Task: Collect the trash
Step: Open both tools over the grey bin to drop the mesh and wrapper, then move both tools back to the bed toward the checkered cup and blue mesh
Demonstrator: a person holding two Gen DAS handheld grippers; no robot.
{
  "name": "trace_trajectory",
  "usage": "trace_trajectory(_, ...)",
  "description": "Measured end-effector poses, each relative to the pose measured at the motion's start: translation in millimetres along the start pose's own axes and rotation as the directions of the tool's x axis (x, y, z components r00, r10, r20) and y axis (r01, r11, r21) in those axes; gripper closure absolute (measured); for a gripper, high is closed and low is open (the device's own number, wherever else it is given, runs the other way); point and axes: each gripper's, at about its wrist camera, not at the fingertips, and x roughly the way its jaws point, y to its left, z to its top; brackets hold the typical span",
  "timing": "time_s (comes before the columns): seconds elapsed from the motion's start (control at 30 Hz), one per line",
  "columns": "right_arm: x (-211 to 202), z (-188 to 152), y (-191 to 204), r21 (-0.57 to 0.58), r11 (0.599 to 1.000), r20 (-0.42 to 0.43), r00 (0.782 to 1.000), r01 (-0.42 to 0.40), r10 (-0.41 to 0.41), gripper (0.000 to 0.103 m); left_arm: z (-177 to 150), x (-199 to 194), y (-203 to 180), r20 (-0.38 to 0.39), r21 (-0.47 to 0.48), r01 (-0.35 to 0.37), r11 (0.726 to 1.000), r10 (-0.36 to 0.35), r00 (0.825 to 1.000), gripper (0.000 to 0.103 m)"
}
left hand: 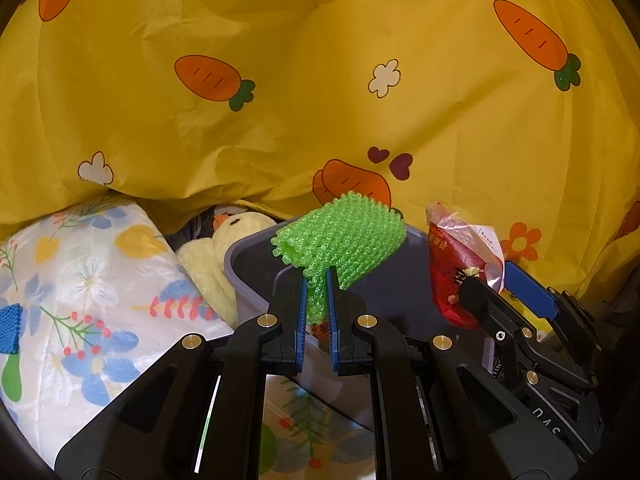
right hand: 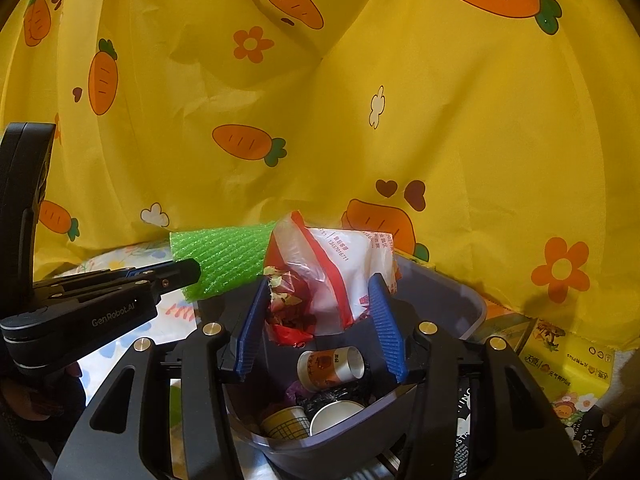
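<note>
My left gripper (left hand: 318, 280) is shut on a green foam net (left hand: 340, 232), which stands up over the grey bin (left hand: 248, 276). In the right wrist view, that net (right hand: 224, 256) and the left gripper (right hand: 194, 270) reach in from the left. My right gripper (right hand: 320, 282) holds a red and white plastic snack bag (right hand: 340, 264) between its blue pads, above the bin's (right hand: 460, 300) opening. Paper cups (right hand: 332, 364) and dark wrappers lie inside the bin. From the left wrist, the bag (left hand: 452, 256) and right gripper (left hand: 488, 278) are at the right.
A yellow cloth with carrots (left hand: 320, 100) hangs close behind the bin. A floral plastic-wrapped bundle (left hand: 80, 280) and a pale plush toy (left hand: 224, 248) lie to the bin's left. A yellow tissue pack (right hand: 560, 360) lies to its right.
</note>
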Motion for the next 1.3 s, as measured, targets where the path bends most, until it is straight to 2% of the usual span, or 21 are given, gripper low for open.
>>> trace_trajectory(0.1, 1, -1, -2, 0.006, 1.0, 0.001, 1.0, -0.003, 0.003, 0.05, 0, 3, 0, -0.001, -0.008, 0.011, 1.0, -0.011, 1.0, 0.094)
trace_trajectory(0.2, 0, -1, -5, 0.01, 1.0, 0.006, 1.0, -0.007, 0.007, 0.039, -1, 3, 2, 0.003, -0.028, 0.04, 0.999, -0.04, 0.999, 0.088)
trace_trajectory(0.23, 0, -1, -6, 0.01, 1.0, 0.006, 1.0, -0.006, 0.006, 0.037, -1, 3, 4, 0.006, -0.039, 0.048, 0.998, -0.048, 0.999, 0.077)
trace_trajectory(0.27, 0, -2, -7, 0.01, 1.0, 0.007, 1.0, 0.0, 0.0, 0.034, -2, 3, 7, 0.009, -0.052, 0.042, 0.998, -0.042, 0.999, 0.056)
trace_trajectory(0.3, -1, -2, -9, 0.012, 1.0, 0.008, 1.0, 0.008, -0.008, 0.032, -2, 1, 11, 0.018, -0.067, 0.035, 0.997, -0.034, 0.999, 0.047)
trace_trajectory(0.47, 0, -6, -9, 0.015, 1.0, -0.008, 1.0, 0.015, -0.015, 0.027, -6, -8, 21, 0.039, -0.1, 0.004, 0.995, 0.0, 0.999, 0.027)
trace_trajectory(0.67, -3, -7, 1, 0.003, 1.0, -0.004, 1.0, 0.016, -0.016, 0.022, -12, -23, 26, 0.044, -0.083, -0.032, 0.996, 0.036, 0.998, 0.02)
trace_trajectory(1.0, -14, -7, 16, -0.009, 1.0, 0.001, 1.0, 0.01, -0.01, 0.021, -28, -56, 48, 0.058, -0.101, -0.106, 0.989, 0.112, 0.992, 0.018)
trace_trajectory(1.2, -24, -10, 30, -0.017, 1.0, 0.004, 1.0, -0.009, 0.009, 0.019, -43, -84, 71, 0.065, -0.129, -0.181, 0.975, 0.191, 0.979, 0.018)
trace_trajectory(1.3, -28, -12, 41, -0.016, 0.999, 0.005, 0.999, -0.037, 0.037, 0.016, -56, -101, 89, 0.063, -0.156, -0.241, 0.958, 0.253, 0.965, 0.018)
